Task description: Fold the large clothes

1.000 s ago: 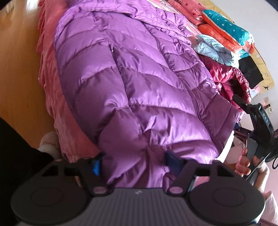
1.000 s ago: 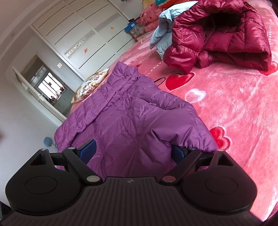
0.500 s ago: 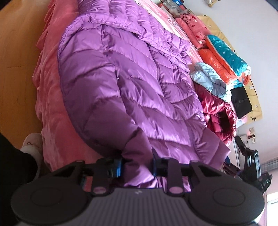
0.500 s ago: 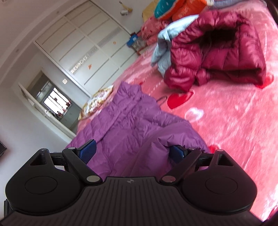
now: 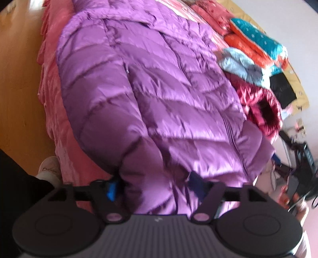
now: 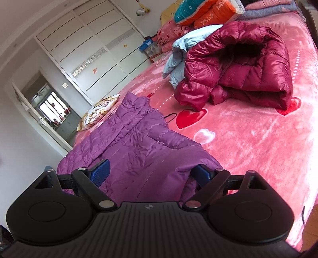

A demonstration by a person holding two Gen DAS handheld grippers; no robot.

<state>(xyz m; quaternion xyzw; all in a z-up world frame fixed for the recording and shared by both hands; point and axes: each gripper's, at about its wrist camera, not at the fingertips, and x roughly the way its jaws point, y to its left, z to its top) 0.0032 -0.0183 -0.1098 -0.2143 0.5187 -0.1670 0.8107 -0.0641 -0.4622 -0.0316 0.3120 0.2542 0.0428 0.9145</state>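
Observation:
A purple puffer jacket lies spread on the pink bed, hem toward me. My left gripper is open, its blue pads on either side of the jacket's hem corner near the bed edge. The jacket also shows in the right wrist view. My right gripper is open around the jacket's other hem corner, fabric bunched between the jaws. The right gripper shows at the right edge of the left wrist view.
A dark red puffer jacket and a light blue garment lie heaped further up the bed. Folded quilts and pillows are stacked at the head. Wooden floor lies left of the bed. A wardrobe stands beyond.
The left gripper was shut on the hem half a second ago and has opened again. The right gripper stayed open and tilted up, showing more of the bed.

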